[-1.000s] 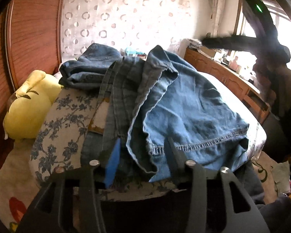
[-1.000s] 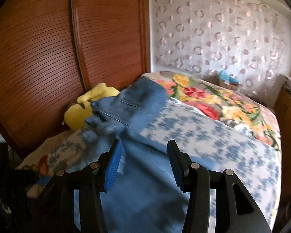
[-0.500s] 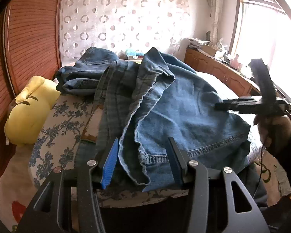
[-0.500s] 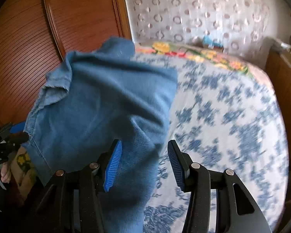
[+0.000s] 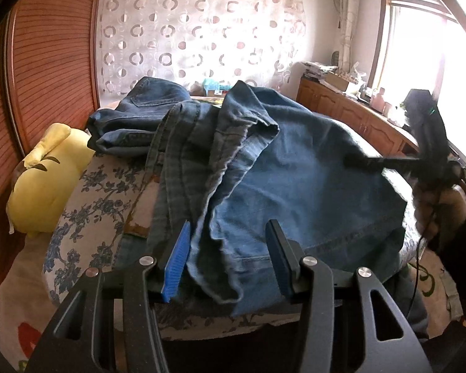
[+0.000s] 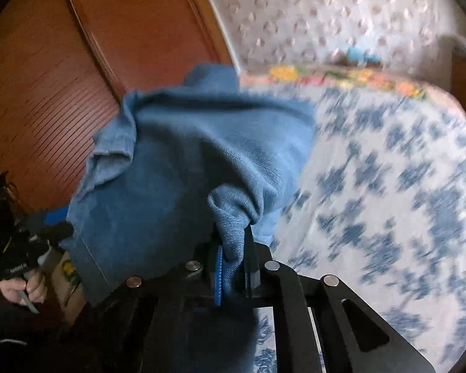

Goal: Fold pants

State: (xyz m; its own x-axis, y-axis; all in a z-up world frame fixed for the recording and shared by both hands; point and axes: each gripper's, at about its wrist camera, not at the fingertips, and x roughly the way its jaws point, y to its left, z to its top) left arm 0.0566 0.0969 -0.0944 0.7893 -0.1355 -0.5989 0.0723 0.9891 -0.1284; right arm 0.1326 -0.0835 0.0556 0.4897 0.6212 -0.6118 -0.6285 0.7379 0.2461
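Note:
Blue denim pants lie crumpled on the bed, waist and folds bunched at the far left, a hemmed edge hanging over the near bed edge. My left gripper is open, its blue-padded fingers either side of a hanging fold, not pinching it. My right gripper is shut on a bunch of the denim and holds it above the bedspread. In the left wrist view the right gripper shows at the right side of the pants.
The bed has a white bedspread with blue flowers. A yellow plush toy lies at the bed's left beside a wooden wardrobe. A wooden cabinet stands under the window at right.
My right gripper has closed on the denim and the right view has swung sharply. The left gripper has stayed open by the near edge of the pants.

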